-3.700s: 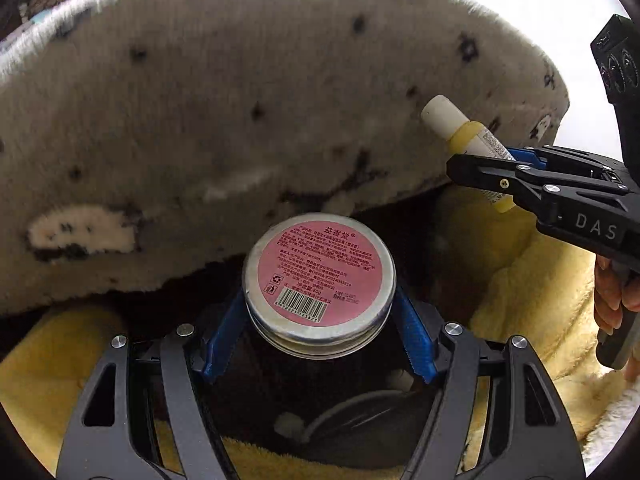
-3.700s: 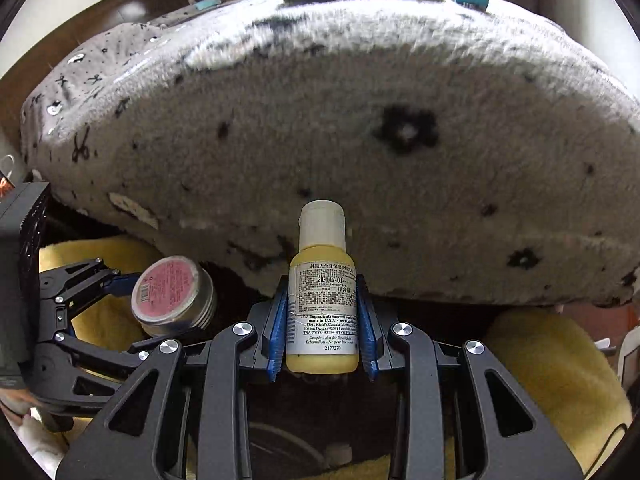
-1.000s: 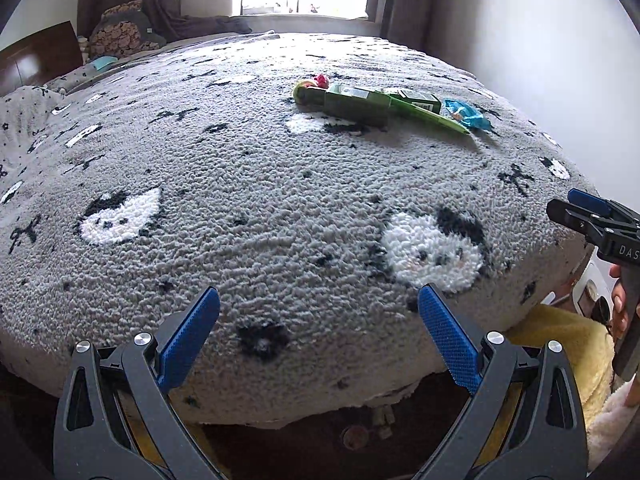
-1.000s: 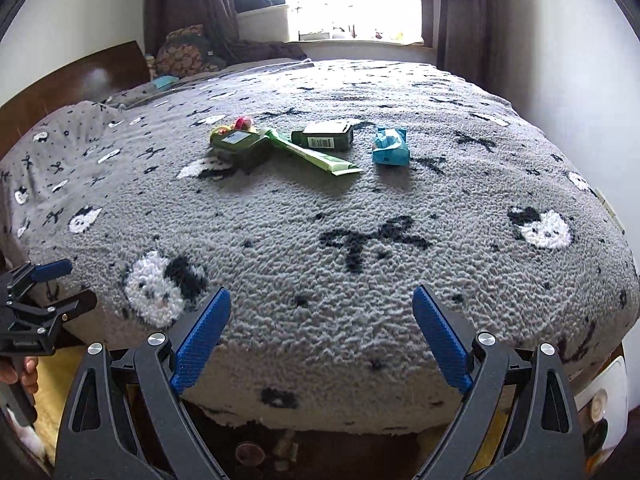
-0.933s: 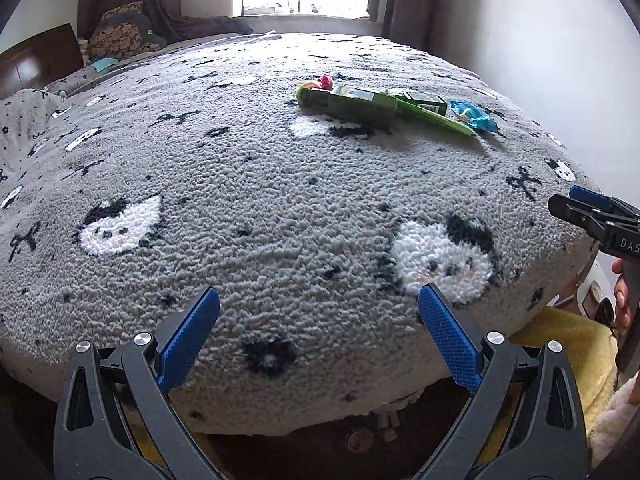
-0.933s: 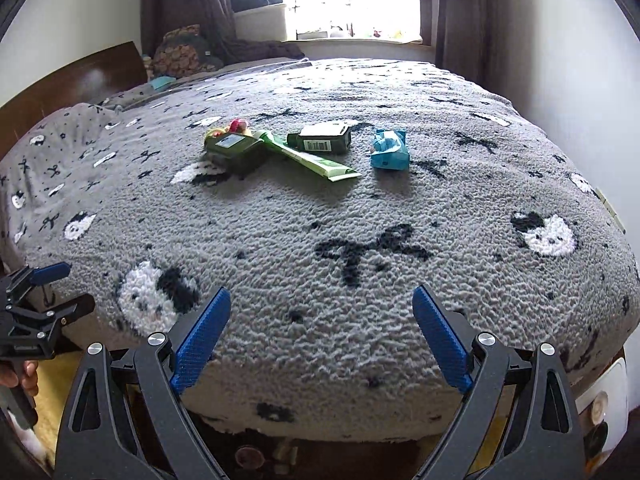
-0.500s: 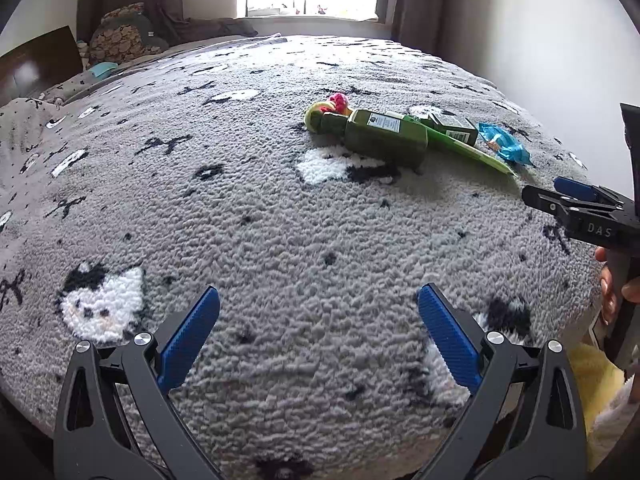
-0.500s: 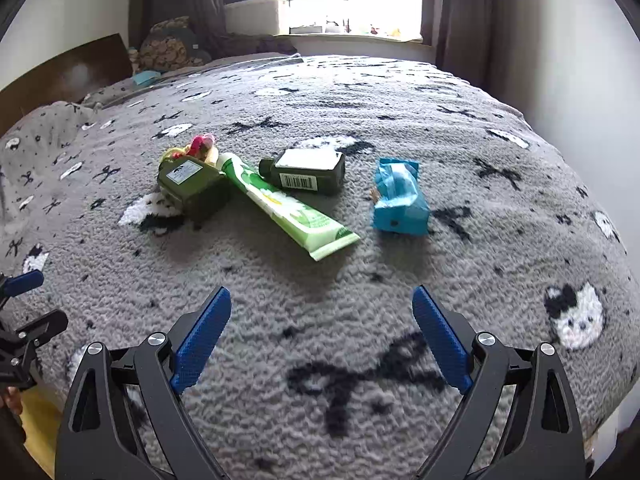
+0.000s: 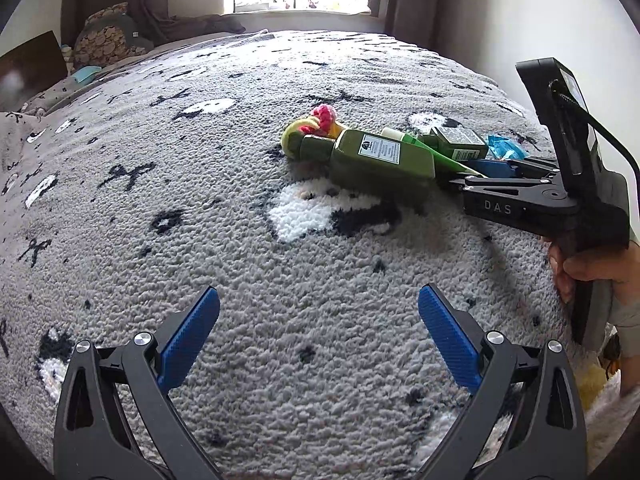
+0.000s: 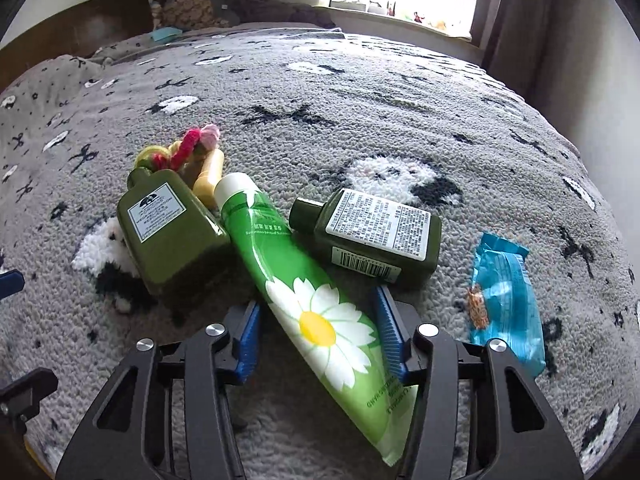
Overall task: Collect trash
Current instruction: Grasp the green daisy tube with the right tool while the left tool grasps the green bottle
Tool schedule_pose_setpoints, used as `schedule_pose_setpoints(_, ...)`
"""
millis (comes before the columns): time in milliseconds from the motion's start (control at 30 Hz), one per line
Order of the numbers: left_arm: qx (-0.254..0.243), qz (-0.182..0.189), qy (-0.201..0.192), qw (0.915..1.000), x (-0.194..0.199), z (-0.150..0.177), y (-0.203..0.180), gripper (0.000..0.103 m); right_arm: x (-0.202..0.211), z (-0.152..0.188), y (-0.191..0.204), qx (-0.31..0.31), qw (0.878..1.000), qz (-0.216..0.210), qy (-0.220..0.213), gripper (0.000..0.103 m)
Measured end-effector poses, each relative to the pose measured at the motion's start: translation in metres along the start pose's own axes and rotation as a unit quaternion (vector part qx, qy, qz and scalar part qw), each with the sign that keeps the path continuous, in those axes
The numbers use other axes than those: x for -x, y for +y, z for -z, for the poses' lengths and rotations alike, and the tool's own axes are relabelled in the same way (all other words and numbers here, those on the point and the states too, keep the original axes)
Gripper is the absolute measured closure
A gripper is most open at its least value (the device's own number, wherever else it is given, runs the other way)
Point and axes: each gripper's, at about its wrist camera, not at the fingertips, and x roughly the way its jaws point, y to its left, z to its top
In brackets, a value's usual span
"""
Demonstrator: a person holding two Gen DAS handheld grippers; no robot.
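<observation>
Hovering over bare grey blanket (image 9: 320, 300), your left hand-held gripper (image 9: 318, 336) is standing spread wide, nothing between its blue pads (image 9: 188, 340), well short of the trash pile. On the bed, left to right in the right wrist view: a pink-and-yellow knotted hair tie (image 10: 182, 150) is lying at the far left, touching a small yellow bottle (image 10: 210, 176); the big olive-green bottle (image 10: 168, 236) is lying flat just in front of them, label up. Beside it and touching it, the green daisy tube (image 10: 304, 292) is running diagonally, white cap pointing away from you, flat end toward you. The second dark green bottle (image 10: 372, 236) is lying on its side with the barcode label up, its corner touching the tube. The blue snack wrapper (image 10: 504, 300) is lying apart at the far right. Your right hand-held gripper (image 10: 318, 330) is sitting low on the blanket, its jaws just closing in and now straddling the tube at the daisy print; whether the pads are pressing the tube yet, cannot tell. In the left wrist view, your right hand (image 9: 588, 272) is gripping the handle at the right edge.
</observation>
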Motion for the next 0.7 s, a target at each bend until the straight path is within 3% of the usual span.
schedule_pose_setpoints(67,0.002,0.002,0.003,1.0,-0.006,-0.005,-0.001,0.009,0.0,-0.001,-0.001,-0.001,1.0,-0.006,-0.001,0.074)
schedule_pose_setpoints(200,0.0,0.005,0.004,1.0,-0.018,-0.016,-0.005,0.009,0.01,0.003,-0.004,0.003,1.0,-0.015,-0.006,0.092)
schedule_pose_setpoints(367,-0.012,0.009,0.006,0.9999,-0.03,-0.029,-0.017,0.009,0.026,0.016,-0.016,-0.014,0.999,-0.036,-0.009,0.094)
schedule_pose_setpoints(700,0.017,0.028,-0.003,0.9995,-0.053,-0.06,-0.047,0.008,0.082,0.047,-0.031,-0.011,0.998,-0.045,-0.044,0.094)
